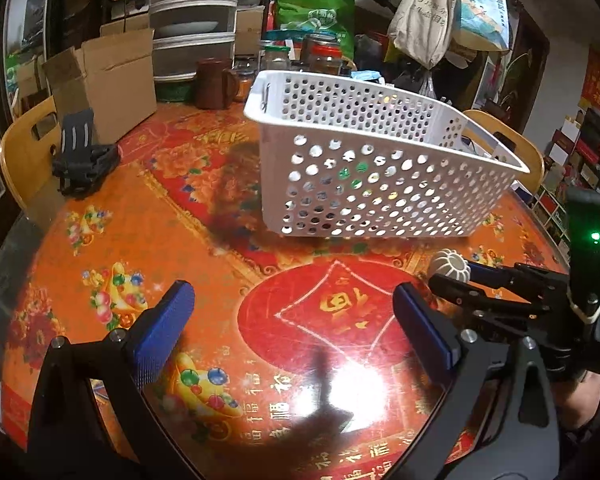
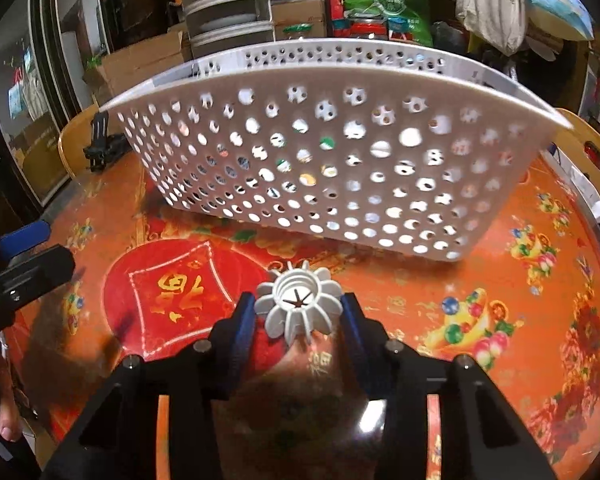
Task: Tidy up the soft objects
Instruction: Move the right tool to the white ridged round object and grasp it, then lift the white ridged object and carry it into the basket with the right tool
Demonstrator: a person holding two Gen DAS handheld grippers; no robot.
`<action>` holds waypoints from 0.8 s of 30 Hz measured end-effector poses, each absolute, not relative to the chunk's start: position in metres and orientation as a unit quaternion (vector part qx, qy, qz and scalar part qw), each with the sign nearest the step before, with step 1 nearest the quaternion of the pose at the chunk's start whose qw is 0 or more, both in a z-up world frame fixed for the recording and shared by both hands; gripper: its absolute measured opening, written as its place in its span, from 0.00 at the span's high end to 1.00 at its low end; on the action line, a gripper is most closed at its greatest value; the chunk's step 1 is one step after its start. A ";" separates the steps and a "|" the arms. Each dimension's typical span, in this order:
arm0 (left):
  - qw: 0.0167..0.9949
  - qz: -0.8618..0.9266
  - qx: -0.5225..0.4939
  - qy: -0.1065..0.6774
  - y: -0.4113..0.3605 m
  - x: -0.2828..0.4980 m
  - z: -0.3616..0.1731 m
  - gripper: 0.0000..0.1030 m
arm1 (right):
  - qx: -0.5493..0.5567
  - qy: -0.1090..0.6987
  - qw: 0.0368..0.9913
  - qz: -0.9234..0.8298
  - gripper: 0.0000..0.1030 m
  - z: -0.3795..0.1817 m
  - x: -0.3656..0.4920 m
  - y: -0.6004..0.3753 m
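Right gripper (image 2: pixel 298 310) pinches the white ribbed ball (image 2: pixel 298 307) between its blue pads, low over the table (image 2: pixel 500 300), ready to carry. Just beyond waits the white basket (image 2: pixel 340 80). Left gripper (image 1: pixel 288 324) hangs wide open, empty, clear to the left.

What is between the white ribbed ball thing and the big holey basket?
Nothing: only bare red tablecloth separates the ribbed ball, held in the right tool, from the basket, clearest in the right wrist view.
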State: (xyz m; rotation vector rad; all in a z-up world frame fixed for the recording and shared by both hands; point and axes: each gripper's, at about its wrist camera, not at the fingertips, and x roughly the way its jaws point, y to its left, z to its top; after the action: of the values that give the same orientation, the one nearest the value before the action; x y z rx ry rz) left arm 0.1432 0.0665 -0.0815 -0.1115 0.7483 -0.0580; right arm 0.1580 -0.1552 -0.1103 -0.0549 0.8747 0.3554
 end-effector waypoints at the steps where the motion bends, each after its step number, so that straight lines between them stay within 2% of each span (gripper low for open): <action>1: 0.929 -0.029 -0.052 0.365 0.065 0.142 -0.080 0.04 | -0.024 0.418 0.892 0.171 0.59 -0.108 0.154 -0.159; 17: 0.936 -0.047 -0.031 0.349 0.036 0.128 -0.052 0.04 | -0.004 0.348 0.922 0.167 0.59 -0.046 0.095 -0.200; 24: 0.939 -0.065 -0.031 0.338 0.032 0.132 -0.025 0.04 | -0.004 0.309 0.935 0.175 0.59 0.005 0.085 -0.208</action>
State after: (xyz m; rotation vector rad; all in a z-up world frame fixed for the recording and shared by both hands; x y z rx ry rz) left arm 0.1316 0.0318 -0.0247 -0.0639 0.6892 -0.1331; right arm 0.0846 -0.2083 0.0052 -0.0078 0.6317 0.3579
